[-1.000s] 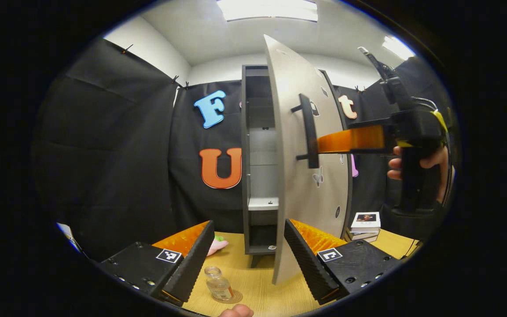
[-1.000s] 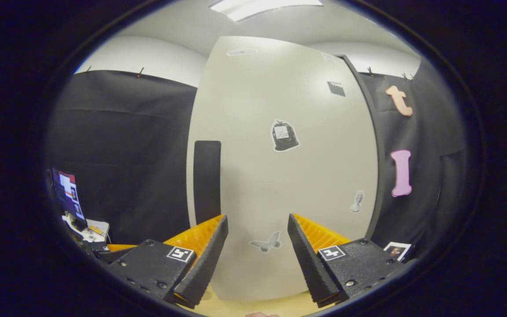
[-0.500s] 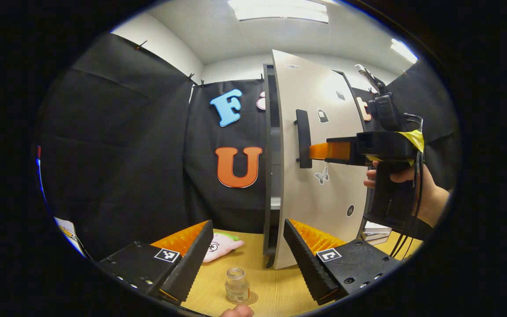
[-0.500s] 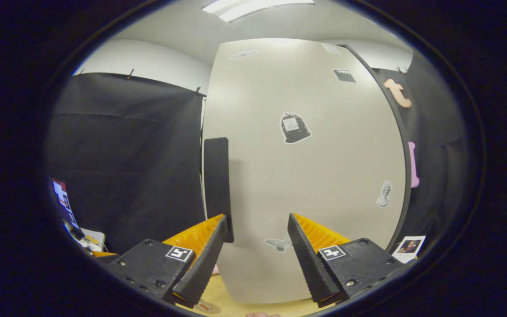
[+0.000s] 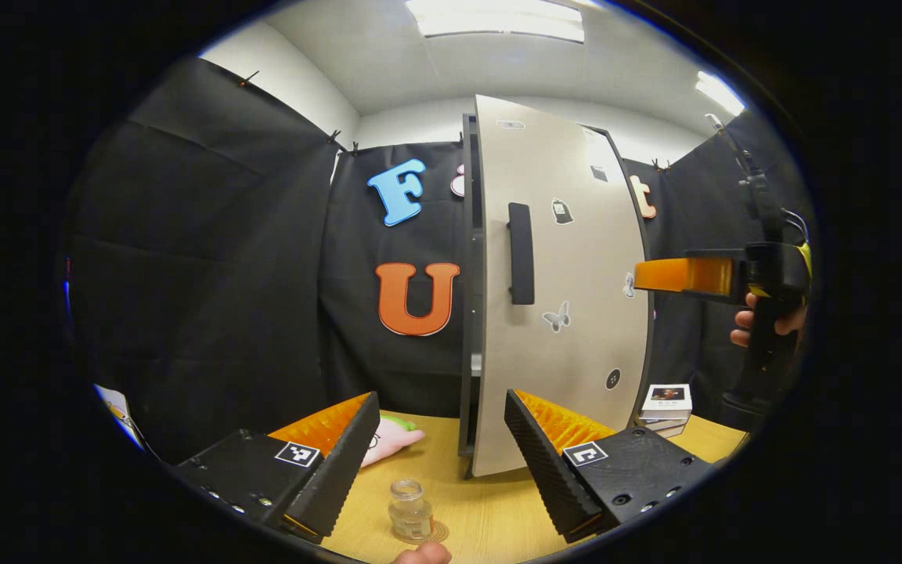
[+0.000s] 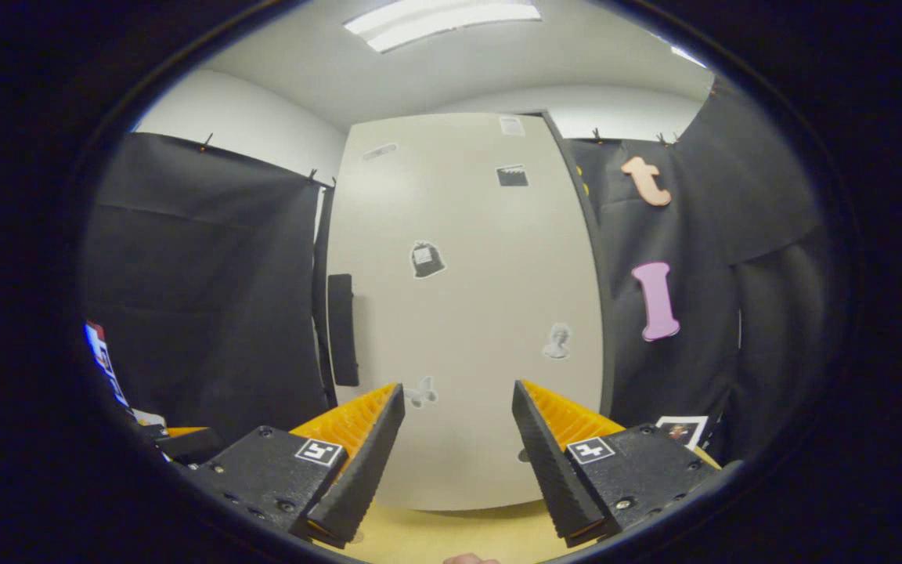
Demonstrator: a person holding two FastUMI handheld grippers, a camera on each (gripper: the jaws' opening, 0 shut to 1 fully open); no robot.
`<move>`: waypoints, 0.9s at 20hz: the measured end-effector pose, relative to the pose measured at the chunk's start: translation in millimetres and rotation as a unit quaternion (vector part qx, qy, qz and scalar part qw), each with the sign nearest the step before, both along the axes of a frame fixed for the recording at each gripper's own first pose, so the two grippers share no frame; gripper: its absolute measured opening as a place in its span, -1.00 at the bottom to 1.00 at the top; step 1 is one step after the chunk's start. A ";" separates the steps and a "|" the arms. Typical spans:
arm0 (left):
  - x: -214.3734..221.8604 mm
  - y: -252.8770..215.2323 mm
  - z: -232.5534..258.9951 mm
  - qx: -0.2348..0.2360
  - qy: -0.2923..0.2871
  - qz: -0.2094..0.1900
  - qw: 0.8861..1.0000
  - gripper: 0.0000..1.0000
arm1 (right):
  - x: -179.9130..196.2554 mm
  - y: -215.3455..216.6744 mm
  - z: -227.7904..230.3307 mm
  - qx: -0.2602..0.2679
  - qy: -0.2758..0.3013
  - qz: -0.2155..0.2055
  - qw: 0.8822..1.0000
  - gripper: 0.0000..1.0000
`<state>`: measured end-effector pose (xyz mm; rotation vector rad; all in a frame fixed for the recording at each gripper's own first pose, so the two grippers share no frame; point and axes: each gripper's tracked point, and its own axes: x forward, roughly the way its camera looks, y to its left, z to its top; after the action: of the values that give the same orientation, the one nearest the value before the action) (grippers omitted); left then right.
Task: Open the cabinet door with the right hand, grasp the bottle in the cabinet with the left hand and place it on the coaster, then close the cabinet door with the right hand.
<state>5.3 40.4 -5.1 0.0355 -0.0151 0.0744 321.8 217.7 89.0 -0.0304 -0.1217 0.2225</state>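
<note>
My left gripper (image 5: 435, 427) is wide open and holds nothing. Its two fingers stand far apart over the wooden table (image 5: 490, 517). The little glass bottle (image 5: 409, 511) stands upright on the round coaster (image 5: 429, 536), near me and between my fingers in the left gripper view. My right gripper (image 6: 457, 419) is wide open too and touches nothing. In the left gripper view I see it off to the right (image 5: 682, 276), held by a hand (image 5: 764, 321), well apart from the cabinet door (image 5: 561, 298). A moment ago its orange fingers were right at the black handle (image 5: 521, 252), pushing the door. Now it has pulled back, and the door looks almost shut, with just a thin dark gap on its left edge. A pink soft toy (image 5: 390, 439) lies far left of the cabinet, and some books (image 5: 664, 403) sit to its right.
</note>
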 end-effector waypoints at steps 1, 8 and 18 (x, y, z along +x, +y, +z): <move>0.0 -5.7 0.5 0.000 0.000 -0.005 1.000 0.94 | -7.5 -11.3 -1.5 0.002 -0.001 -0.008 1.000 0.79; -5.4 -35.5 1.3 0.008 -0.001 -0.025 1.000 0.94 | -57.3 -97.4 -35.9 0.010 0.024 -0.078 0.997 0.79; -14.1 -76.8 10.7 0.008 -0.025 -0.062 0.998 0.94 | -93.5 -157.9 -68.3 0.029 0.051 -0.145 0.988 0.75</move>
<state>-8.9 -36.4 5.6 0.0486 -0.0687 -0.0485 228.3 59.8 20.8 0.0221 -0.0209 -0.0704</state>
